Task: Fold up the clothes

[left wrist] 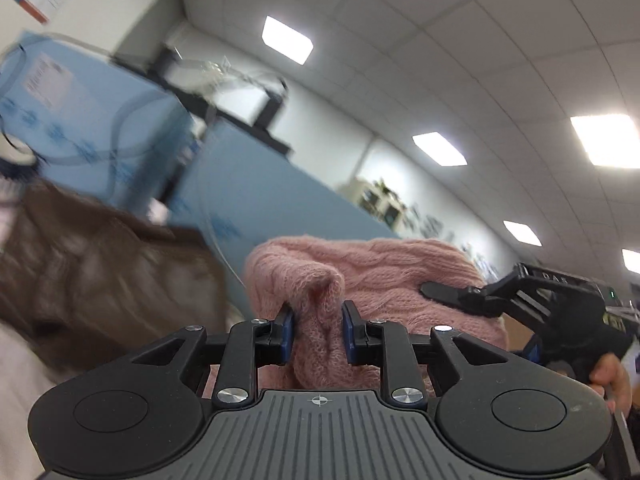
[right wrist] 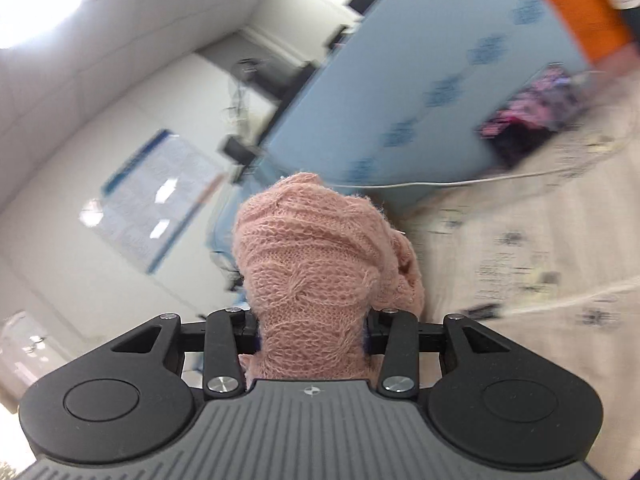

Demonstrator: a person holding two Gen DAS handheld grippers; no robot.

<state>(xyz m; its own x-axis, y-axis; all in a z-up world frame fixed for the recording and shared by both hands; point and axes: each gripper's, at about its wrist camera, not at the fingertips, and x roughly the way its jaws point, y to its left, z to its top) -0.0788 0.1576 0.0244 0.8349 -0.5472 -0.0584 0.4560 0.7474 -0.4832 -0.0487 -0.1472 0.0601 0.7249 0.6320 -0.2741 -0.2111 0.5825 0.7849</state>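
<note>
Right now we hold the pink knit sweater [left wrist: 384, 276] aloft, the left claw [left wrist: 318, 334] pinching a ridge of it and the right claw [right wrist: 312, 330] clamped on a thick bunch. We judge the fuzzy knit could slide out of the left pinch, which catches little fabric, or stretch if we pull apart. Beside us lie a brown garment [left wrist: 100, 272], blue partitions [right wrist: 420, 92] and a patterned cloth [right wrist: 540, 280] below.
</note>
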